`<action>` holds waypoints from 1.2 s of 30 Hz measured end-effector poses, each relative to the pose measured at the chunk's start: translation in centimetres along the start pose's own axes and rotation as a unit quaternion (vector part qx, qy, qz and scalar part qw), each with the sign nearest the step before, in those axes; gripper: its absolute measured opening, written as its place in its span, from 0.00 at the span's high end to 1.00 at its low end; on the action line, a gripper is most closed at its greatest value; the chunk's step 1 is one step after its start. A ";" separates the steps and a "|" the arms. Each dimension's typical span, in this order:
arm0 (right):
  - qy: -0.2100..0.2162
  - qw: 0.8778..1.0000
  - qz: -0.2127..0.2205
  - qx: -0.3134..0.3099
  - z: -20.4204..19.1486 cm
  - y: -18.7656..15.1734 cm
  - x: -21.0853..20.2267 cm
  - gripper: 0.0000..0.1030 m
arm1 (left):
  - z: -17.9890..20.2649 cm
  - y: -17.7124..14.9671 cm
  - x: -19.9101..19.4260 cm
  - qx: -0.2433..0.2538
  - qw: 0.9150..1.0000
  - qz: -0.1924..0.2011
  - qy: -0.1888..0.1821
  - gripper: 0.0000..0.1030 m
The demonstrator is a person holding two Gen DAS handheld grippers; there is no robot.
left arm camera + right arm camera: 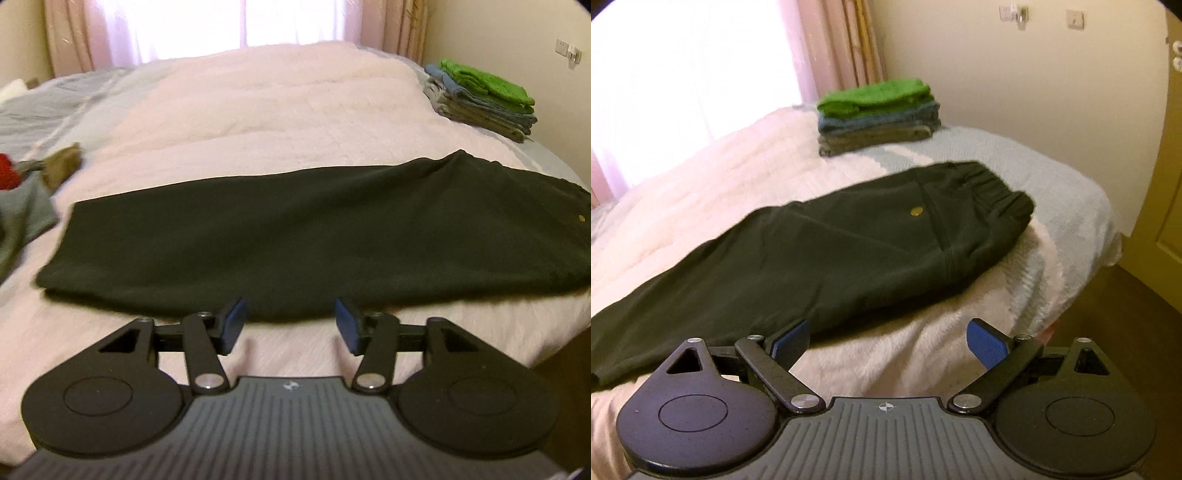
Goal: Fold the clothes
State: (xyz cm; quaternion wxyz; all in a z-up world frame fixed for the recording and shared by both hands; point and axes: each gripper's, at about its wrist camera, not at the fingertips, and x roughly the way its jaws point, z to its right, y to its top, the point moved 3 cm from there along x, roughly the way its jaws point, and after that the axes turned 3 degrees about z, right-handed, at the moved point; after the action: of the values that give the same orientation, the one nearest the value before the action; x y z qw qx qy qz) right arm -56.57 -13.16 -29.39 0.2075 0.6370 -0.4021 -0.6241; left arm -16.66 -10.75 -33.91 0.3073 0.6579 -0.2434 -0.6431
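A pair of dark trousers (295, 236) lies folded lengthwise across the pink bed cover, legs to the left and waist to the right. In the right wrist view the trousers (820, 251) show an elastic waistband (1001, 192) and a small brass button (916, 211). My left gripper (290, 325) is open just in front of the near edge of the trousers, with nothing between its blue pads (233, 323). My right gripper (886, 345) is open too, above the bed's near edge beside the trousers' waist end, and holds nothing.
A stack of folded clothes (484, 98) topped by a green piece sits at the far right corner of the bed (258, 110); the same stack (879, 114) shows ahead in the right wrist view. Unfolded garments (26, 195) lie at the left. Curtains and a bright window stand behind. The floor (1126, 332) drops off at right.
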 end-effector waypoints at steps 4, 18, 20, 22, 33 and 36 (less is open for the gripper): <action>0.005 1.000 0.014 0.004 -0.2 -1.1 -3.0 0.08 | -1.3 -2.2 -3.2 -0.020 1.000 0.011 0.011 0.50; 0.041 0.998 0.042 -0.007 -2.0 -3.8 -9.0 0.08 | -2.0 -4.9 -10.5 -0.034 0.998 0.059 0.016 0.50; 0.044 0.998 0.038 -0.010 -2.3 -3.9 -8.8 0.08 | -2.2 -5.2 -10.3 -0.038 0.998 0.056 0.015 0.50; 0.048 0.998 0.034 -0.013 -2.6 -3.9 -8.4 0.08 | -2.5 -5.4 -10.0 -0.044 0.998 0.051 0.013 0.50; 0.164 0.984 -0.010 0.067 -4.1 -3.8 -3.0 0.09 | -12.4 -4.7 -5.4 -0.245 0.967 0.063 -0.033 0.68; 0.237 0.957 -0.046 0.163 -4.3 -3.6 -0.2 0.33 | -15.9 -4.5 -3.3 -0.309 0.948 0.069 -0.039 0.68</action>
State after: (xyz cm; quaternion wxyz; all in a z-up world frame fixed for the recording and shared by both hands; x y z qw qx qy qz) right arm -51.50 -11.94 -31.47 0.1612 0.8098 -0.4077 -0.3899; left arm -1.39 -3.82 -35.02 0.5294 0.4870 -0.0896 -0.6888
